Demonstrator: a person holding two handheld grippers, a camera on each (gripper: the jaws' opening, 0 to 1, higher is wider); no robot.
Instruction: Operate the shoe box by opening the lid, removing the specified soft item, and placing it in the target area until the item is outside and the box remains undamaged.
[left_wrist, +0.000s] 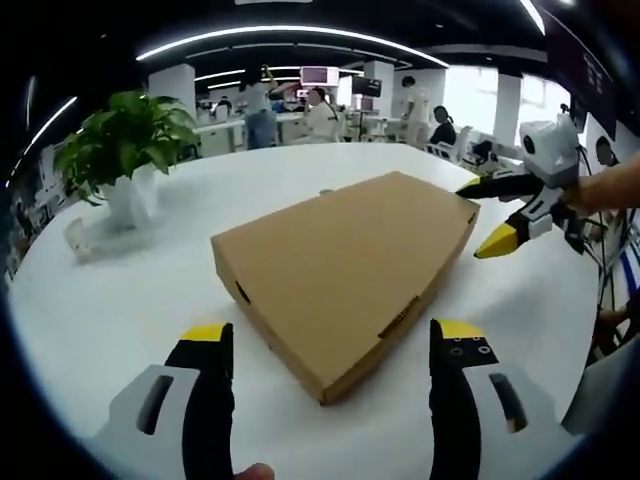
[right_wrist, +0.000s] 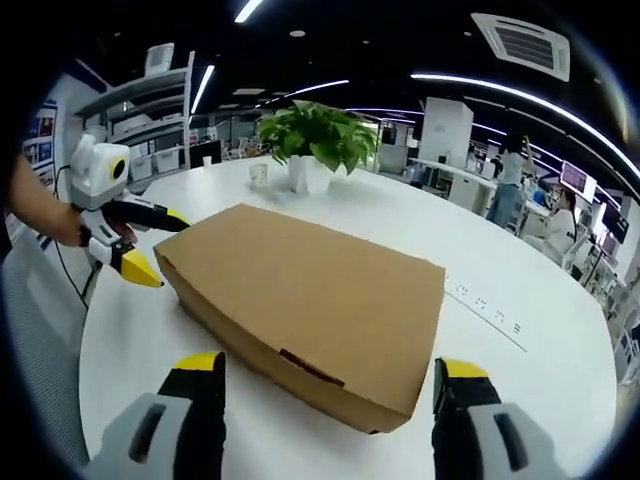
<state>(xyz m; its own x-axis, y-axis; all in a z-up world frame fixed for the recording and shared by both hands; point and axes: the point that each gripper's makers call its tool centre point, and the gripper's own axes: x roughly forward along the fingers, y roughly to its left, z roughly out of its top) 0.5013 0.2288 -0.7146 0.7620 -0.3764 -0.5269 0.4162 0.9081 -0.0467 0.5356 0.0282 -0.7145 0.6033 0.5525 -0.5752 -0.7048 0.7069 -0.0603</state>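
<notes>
A flat brown cardboard shoe box (left_wrist: 345, 265) lies shut on the white table (left_wrist: 120, 310). In the left gripper view my left gripper (left_wrist: 333, 330) is open, its yellow-tipped jaws straddling the box's near corner without touching it. My right gripper (left_wrist: 480, 218) comes in from the right, open, its jaws just off the box's far right corner. In the right gripper view the box (right_wrist: 310, 290) fills the middle. My right gripper (right_wrist: 329, 364) stands open in front of its near edge. My left gripper (right_wrist: 165, 252), held by a hand, is open at the box's left corner.
A leafy plant in a white pot (left_wrist: 125, 160) stands at the table's far left, also seen as the plant (right_wrist: 315, 140) with a small cup (right_wrist: 259, 175) beside it. A socket strip (right_wrist: 485, 300) is set into the table. People and desks are in the background.
</notes>
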